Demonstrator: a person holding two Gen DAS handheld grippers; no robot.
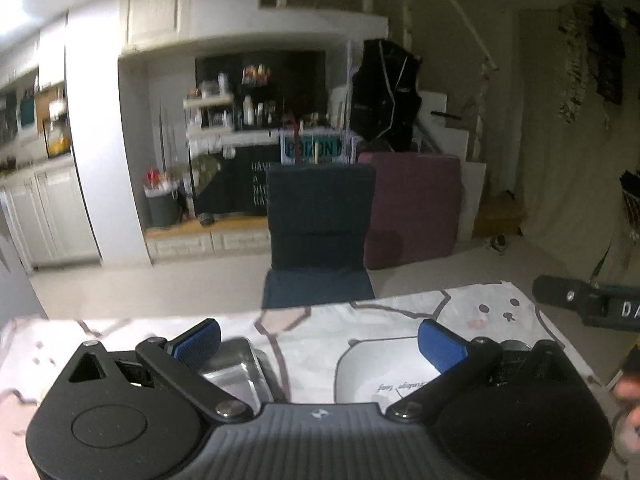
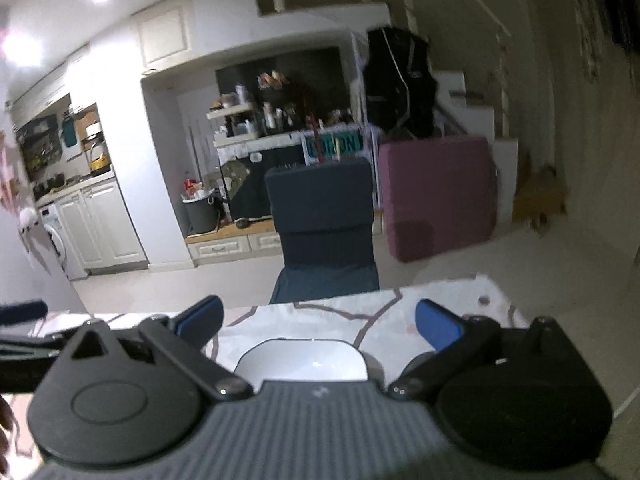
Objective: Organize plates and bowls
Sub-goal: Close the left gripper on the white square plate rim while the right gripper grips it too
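In the left wrist view my left gripper (image 1: 319, 342) is open above the patterned tablecloth (image 1: 384, 312), nothing between its blue pads. A shiny metal dish (image 1: 234, 368) lies just under its left finger. A white square plate (image 1: 384, 372) with small writing lies under its right finger. In the right wrist view my right gripper (image 2: 319, 322) is open too, holding nothing. A white square plate (image 2: 302, 360) sits on the cloth directly below it, partly hidden by the gripper body. The other gripper's dark body (image 1: 588, 304) shows at the right edge of the left wrist view.
A dark blue chair (image 1: 320, 228) stands against the table's far edge (image 1: 304, 307). Behind it are a maroon cushion block (image 1: 414, 208), a shelf nook with bottles, a grey bin (image 1: 162, 204) and white kitchen cabinets. A hand (image 1: 628, 396) shows at the right edge.
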